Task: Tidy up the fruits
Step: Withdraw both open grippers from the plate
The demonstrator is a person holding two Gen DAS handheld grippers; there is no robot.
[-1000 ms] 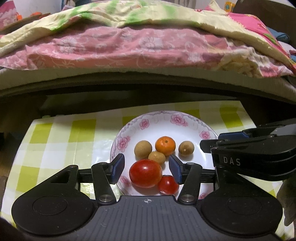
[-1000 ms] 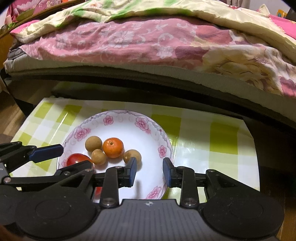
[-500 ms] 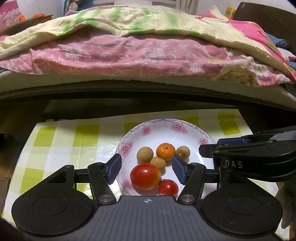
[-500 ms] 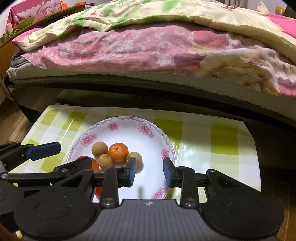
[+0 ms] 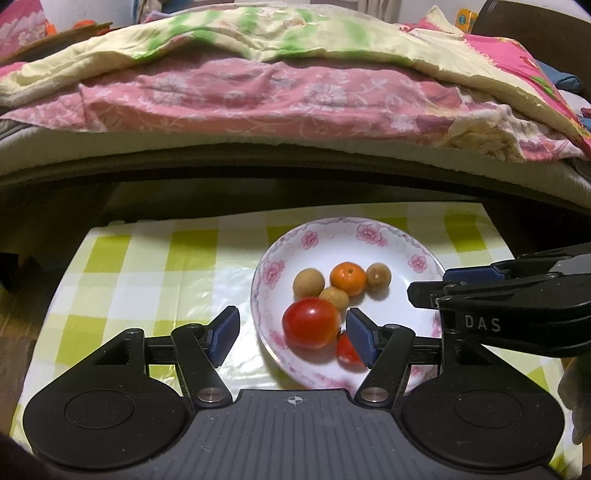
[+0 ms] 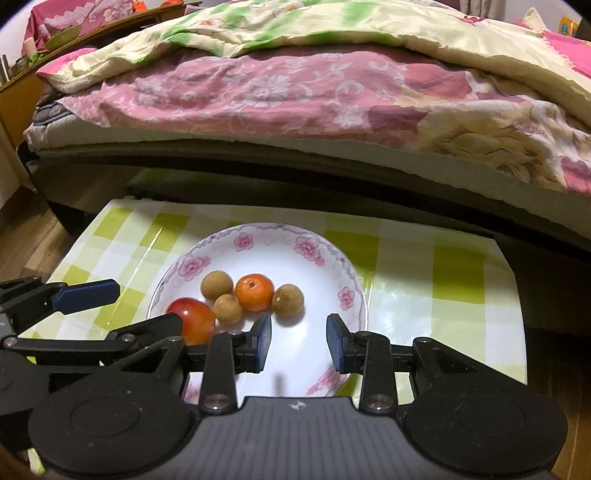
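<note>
A checked tablecloth (image 5: 155, 280) carries a floral plate (image 5: 369, 230).

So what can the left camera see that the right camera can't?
Only the left wrist view shows the small tomato, tucked beside the big tomato.

Only the right wrist view shows the wooden shelf behind the bed.

Both show the flowered plate, the orange, three brown fruits, and the checked cloth.

Bare tablecloth (image 5: 155, 273) left of crowded plate (image 5: 369, 230)
</note>
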